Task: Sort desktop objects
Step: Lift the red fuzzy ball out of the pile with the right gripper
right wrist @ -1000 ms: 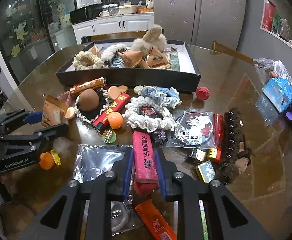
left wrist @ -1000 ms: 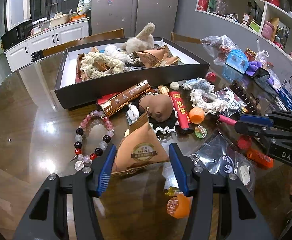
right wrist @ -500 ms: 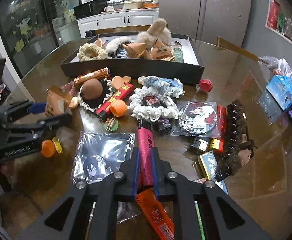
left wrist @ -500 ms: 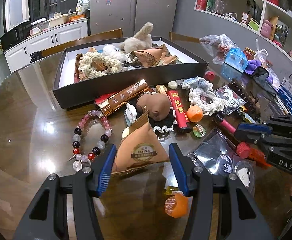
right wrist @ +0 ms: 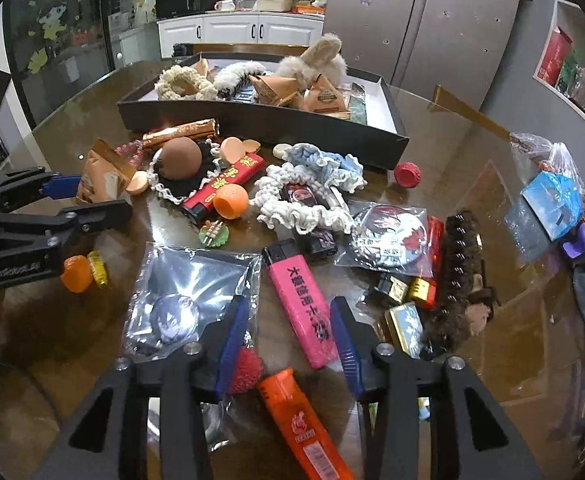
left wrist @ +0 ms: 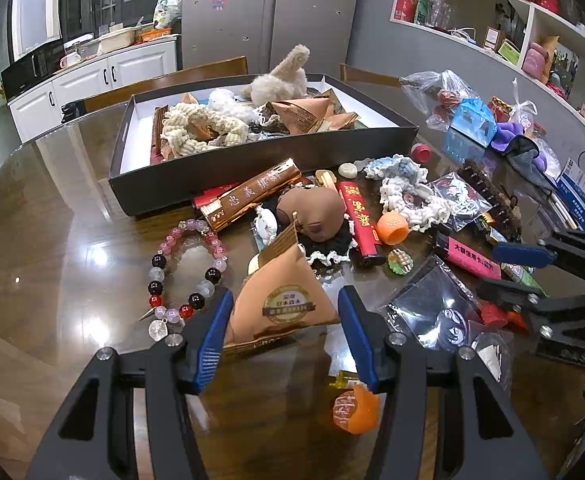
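My left gripper [left wrist: 284,296] is shut on a brown triangular packet [left wrist: 288,276] that stands on the glossy wooden table, its blue pads against both sides. The right wrist view has this gripper [right wrist: 80,200] at the left edge. A pink lighter [right wrist: 300,300] lies flat, label up, between the fingers of my right gripper [right wrist: 288,312]. Those jaws are opening and the pads do not touch it. In the left wrist view the right gripper [left wrist: 516,272] is at the right, by the pink lighter [left wrist: 472,258]. A black box [left wrist: 252,164] at the back holds scrunchies, packets and a plush toy.
Loose items crowd the table in front of the box: a bead bracelet [left wrist: 184,264], a red lighter [left wrist: 360,220], an orange ball [left wrist: 392,230], white scrunchies [right wrist: 304,208], a bagged badge [right wrist: 188,292], a brown hair claw [right wrist: 456,280]. An orange lighter [right wrist: 300,420] and a red fuzzy ball [right wrist: 246,368] lie under my right gripper.
My right gripper was shut on the pink lighter, held on edge; its jaws have now come apart and the lighter lies flat on the table. The left gripper and its packet have not moved.
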